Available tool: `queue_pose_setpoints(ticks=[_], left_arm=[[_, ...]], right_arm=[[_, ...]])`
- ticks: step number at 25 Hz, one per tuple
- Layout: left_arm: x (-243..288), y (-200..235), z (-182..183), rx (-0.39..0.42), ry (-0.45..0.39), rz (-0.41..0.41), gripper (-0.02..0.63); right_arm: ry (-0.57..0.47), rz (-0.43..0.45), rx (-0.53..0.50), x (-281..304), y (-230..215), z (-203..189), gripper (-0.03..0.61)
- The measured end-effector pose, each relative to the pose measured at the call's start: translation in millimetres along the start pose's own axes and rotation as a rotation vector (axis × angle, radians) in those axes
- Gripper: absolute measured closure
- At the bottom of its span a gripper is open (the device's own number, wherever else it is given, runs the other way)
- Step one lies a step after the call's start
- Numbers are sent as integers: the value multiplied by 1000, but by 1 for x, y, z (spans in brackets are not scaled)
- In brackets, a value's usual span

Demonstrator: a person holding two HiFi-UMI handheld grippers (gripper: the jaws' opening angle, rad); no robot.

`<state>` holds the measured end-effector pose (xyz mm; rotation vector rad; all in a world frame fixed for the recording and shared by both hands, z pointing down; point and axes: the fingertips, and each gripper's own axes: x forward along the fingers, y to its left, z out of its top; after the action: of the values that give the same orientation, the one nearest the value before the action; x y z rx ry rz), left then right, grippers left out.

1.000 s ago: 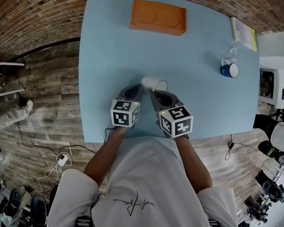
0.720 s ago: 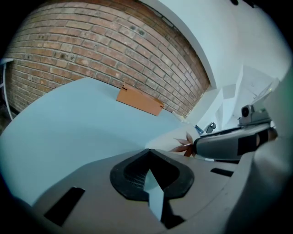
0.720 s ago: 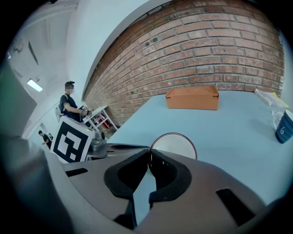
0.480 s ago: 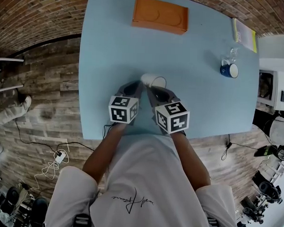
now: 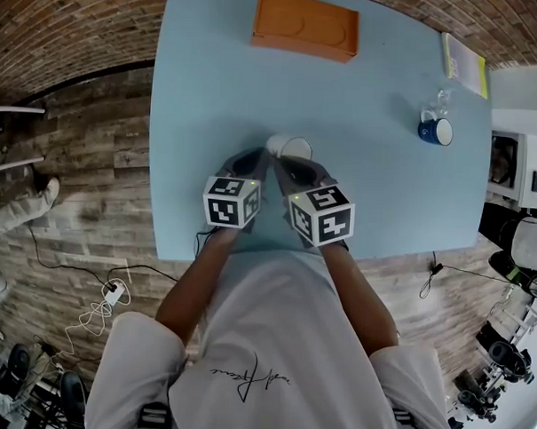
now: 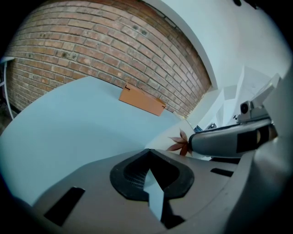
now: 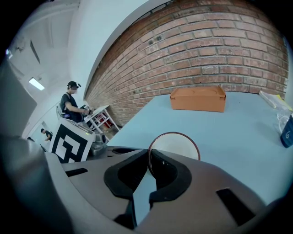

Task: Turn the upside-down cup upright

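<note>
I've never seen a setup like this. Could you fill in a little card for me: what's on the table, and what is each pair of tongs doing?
Surface: light blue table
Cup: white cup, tipped, its mouth showing
Right tongs: shut on the cup's rim
Left tongs: shut, holding nothing, beside the cup
Also there: orange box at the far edge; blue mug off to the right

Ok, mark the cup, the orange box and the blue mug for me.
cup [image 5: 289, 147], head view, on its white body.
orange box [image 5: 305, 26], head view, middle of its top face.
blue mug [image 5: 425, 132], head view, on its blue side.
</note>
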<state>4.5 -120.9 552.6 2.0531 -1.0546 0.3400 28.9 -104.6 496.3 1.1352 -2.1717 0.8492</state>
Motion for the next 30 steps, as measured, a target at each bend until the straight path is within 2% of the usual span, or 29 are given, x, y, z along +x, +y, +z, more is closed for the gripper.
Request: queue_pose_setpoints(ticks=[17, 30], left_arm=[[-7, 5, 2, -8, -7, 3, 604], [-11, 8, 2, -18, -14, 8, 604]], right_arm=[[12, -8, -65, 8, 10, 2, 541], [2, 2, -70, 12, 15, 5, 541]])
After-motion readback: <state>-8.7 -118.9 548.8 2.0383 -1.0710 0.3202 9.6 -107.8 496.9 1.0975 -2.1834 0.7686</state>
